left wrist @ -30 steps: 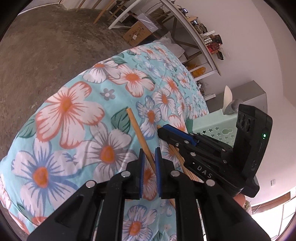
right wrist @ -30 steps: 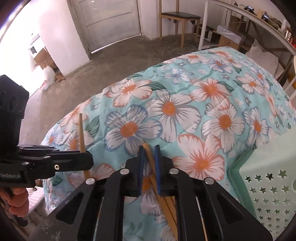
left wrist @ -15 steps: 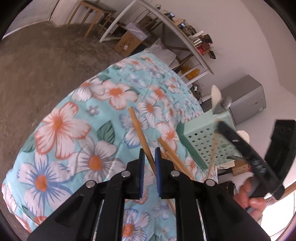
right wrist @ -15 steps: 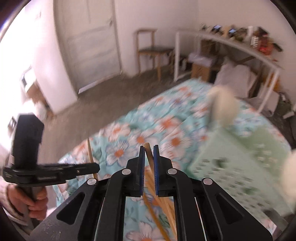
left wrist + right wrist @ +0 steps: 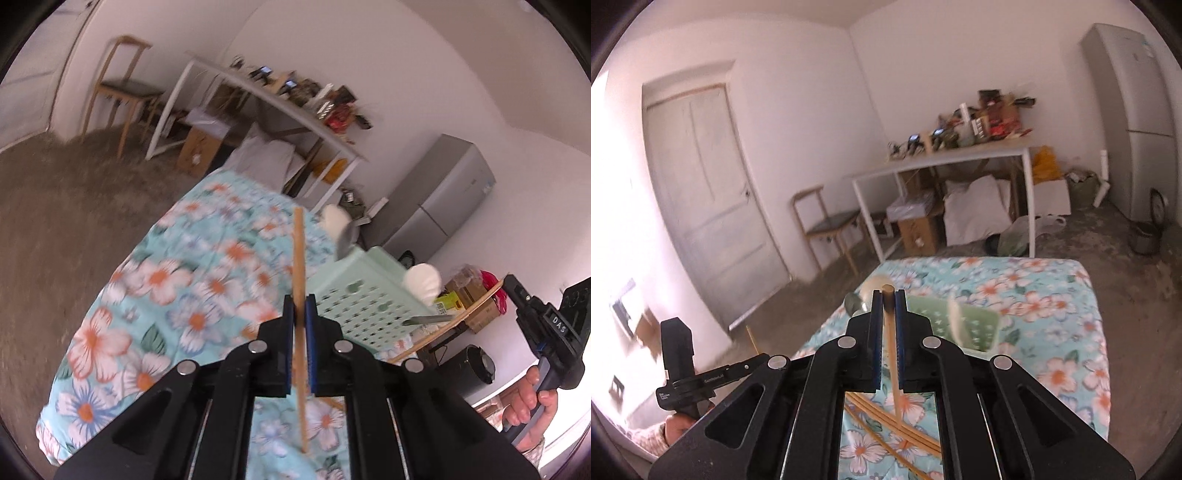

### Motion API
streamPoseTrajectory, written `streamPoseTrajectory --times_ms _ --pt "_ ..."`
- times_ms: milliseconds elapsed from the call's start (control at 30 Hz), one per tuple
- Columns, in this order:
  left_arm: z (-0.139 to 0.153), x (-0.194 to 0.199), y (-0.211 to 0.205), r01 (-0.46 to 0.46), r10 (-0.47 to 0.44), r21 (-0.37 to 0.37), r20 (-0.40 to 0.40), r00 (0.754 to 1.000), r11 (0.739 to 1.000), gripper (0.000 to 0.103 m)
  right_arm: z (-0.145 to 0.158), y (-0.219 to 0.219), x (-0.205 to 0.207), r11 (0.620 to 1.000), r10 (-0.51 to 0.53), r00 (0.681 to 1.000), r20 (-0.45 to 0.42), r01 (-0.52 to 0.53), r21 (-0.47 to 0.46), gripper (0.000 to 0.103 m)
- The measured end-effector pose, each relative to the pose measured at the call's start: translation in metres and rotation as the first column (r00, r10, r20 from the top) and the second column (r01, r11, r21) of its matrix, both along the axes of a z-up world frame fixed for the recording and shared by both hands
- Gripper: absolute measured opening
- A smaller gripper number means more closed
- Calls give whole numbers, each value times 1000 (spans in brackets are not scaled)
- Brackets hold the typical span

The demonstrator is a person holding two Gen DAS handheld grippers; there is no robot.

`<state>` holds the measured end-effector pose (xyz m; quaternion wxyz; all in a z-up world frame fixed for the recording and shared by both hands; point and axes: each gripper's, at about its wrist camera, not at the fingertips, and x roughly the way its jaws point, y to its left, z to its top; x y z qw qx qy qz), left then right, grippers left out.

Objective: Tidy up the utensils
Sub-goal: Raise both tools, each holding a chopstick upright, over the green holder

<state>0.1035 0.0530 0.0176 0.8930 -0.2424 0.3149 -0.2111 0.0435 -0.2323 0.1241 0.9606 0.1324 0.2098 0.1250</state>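
My left gripper (image 5: pixel 300 308) is shut on a wooden chopstick (image 5: pixel 298 258), held upright above the flowered bedspread (image 5: pixel 177 280). My right gripper (image 5: pixel 887 301) is shut on another wooden chopstick (image 5: pixel 891 339), its end pointing at the camera, lifted above the bed. The right gripper also shows in the left wrist view (image 5: pixel 546 332) at the far right with its chopstick (image 5: pixel 450 325). A mint green perforated basket (image 5: pixel 365 306) stands on the bed with white spoons (image 5: pixel 423 282) and a metal spoon in it; it also shows in the right wrist view (image 5: pixel 975 328). Several chopsticks (image 5: pixel 886 424) lie on the bedspread.
A white shelf table (image 5: pixel 942 162) with clutter, a wooden chair (image 5: pixel 827 221), a door (image 5: pixel 705 192) and a grey fridge (image 5: pixel 1137 110) stand around the bed. Boxes and a pillow (image 5: pixel 975 210) sit under the table. The left gripper shows at the lower left of the right wrist view (image 5: pixel 701 376).
Both grippers have risen well above the bed, each carrying its chopstick. The left chopstick now stands upright. The views have tilted up toward the room and basket.
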Motion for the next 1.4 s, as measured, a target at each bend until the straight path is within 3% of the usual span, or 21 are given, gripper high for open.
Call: streamPoseTrajectory --times_ms 333,467,667,800,1000,1233,1400 --pt "63 -9 -25 81 -89 51 158 983 995 5 13 -24 -24 998 -15 997 73 10 69 4" --pt "105 -9 -34 101 -114 63 260 959 993 5 23 -29 -31 997 -12 993 120 2 84 4" --pt "169 7 -48 102 -117 57 412 904 993 5 35 -39 -42 993 -4 985 170 -16 115 4" --pt "190 24 -65 100 -112 52 464 879 994 5 43 -49 -48 988 9 979 201 -40 149 4" --pt "183 61 -98 93 -108 57 446 888 994 5 52 -59 -53 981 26 971 237 -70 179 4" --pt "131 110 -138 74 -98 86 336 937 994 5 51 -65 -49 976 43 971 234 -91 198 4" --pt "91 125 -164 59 -105 176 265 959 983 5 45 -68 -48 974 46 974 221 -92 207 4"
